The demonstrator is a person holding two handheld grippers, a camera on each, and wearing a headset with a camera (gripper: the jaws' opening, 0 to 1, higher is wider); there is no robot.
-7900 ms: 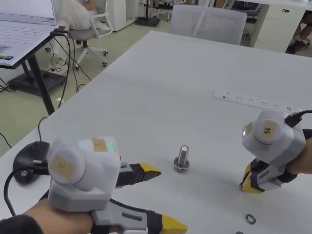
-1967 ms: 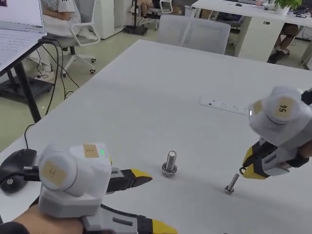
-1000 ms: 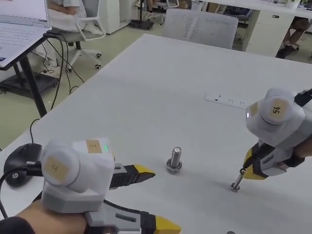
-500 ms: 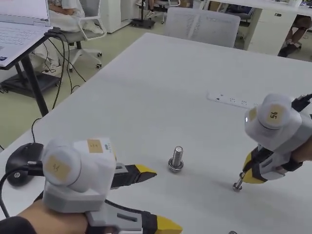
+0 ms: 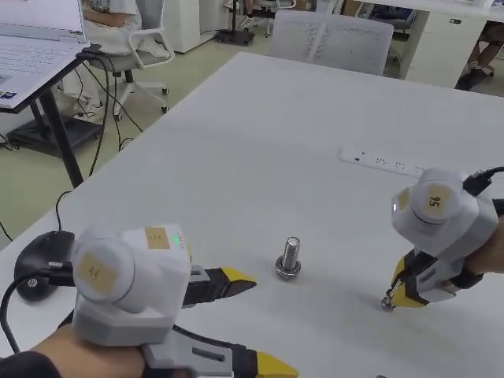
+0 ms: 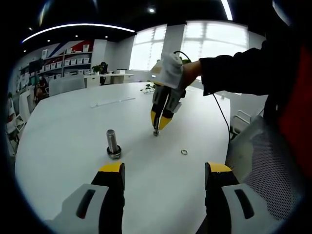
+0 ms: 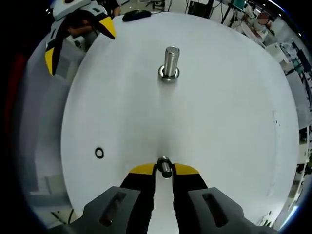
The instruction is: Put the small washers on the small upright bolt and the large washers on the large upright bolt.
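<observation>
The large bolt (image 5: 290,257) stands upright mid-table with a washer (image 7: 169,74) around its base. My right gripper (image 5: 399,293) is shut on the small bolt (image 5: 387,300), whose lower end touches the table to the right of the large bolt. In the right gripper view the small bolt (image 7: 164,166) sits pinched between the yellow jaw tips. A small washer (image 7: 99,152) lies loose on the table; the left gripper view has this washer (image 6: 184,151) just ahead of the jaws. My left gripper (image 5: 253,323) is open and holds nothing, at the near left, pointing toward the large bolt (image 6: 113,143).
A white power strip (image 5: 386,164) lies on the far right of the white table (image 5: 260,142). A black mouse (image 5: 39,260) rests by the table's left edge. A laptop (image 5: 35,31) on a side desk and an office chair (image 5: 331,35) stand beyond the table.
My right gripper has brought the small bolt from a slant to more upright and lowered it onto the table. The left gripper stayed open and in place.
</observation>
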